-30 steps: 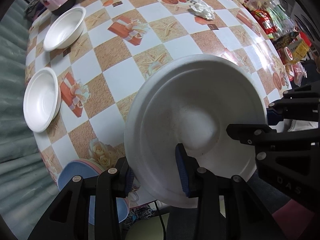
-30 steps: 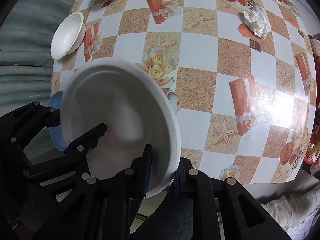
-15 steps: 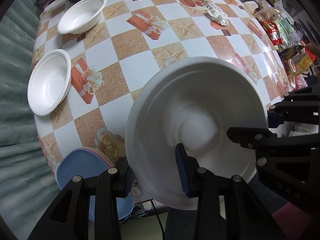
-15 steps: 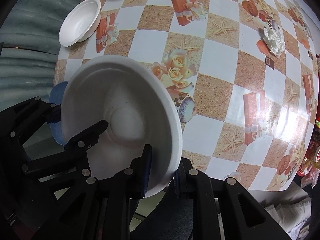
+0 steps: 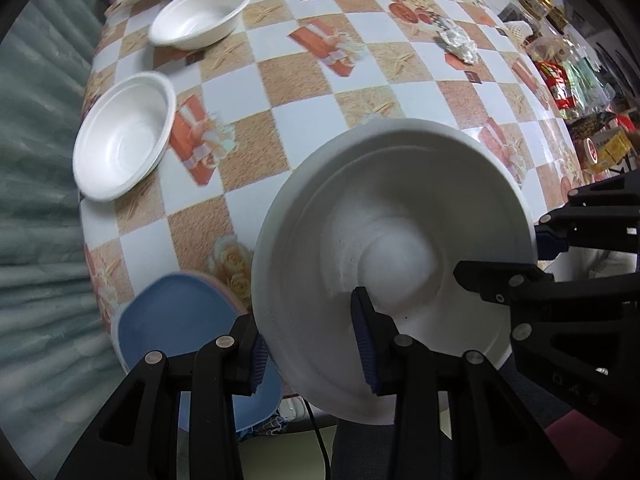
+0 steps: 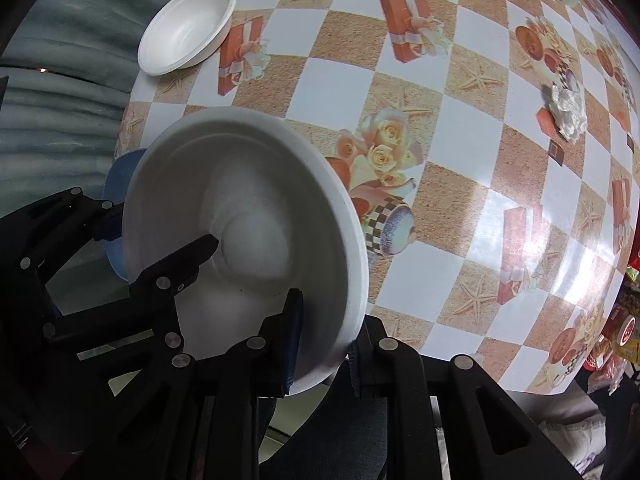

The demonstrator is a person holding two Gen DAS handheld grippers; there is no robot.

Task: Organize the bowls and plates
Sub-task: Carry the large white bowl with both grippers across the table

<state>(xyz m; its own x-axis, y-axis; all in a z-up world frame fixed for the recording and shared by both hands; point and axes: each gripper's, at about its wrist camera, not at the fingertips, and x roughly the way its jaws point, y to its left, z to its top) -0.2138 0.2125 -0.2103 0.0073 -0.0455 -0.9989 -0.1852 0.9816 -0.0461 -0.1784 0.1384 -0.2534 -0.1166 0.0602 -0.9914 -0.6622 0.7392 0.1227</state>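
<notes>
Bench (image 5: 304,92) under a glossy checked cloth of gift boxes, starfish and roses, grey-green curtain (image 5: 36,160) at its edge, white foam bowl (image 5: 400,264) above the near edge, left gripper (image 5: 308,348) and right gripper (image 6: 324,344) jaws clamped on opposite rims, two foam bowls (image 5: 124,156) well apart, blue plate (image 5: 180,320) beneath

The middle of the checked table (image 5: 360,80) lay open, with only a crumpled tissue (image 5: 458,42) far across it. Two white bowls (image 5: 124,154) lined its left edge, a blue plate (image 5: 176,320) overhung the near corner, and packets (image 5: 560,84) crowded the right.
</notes>
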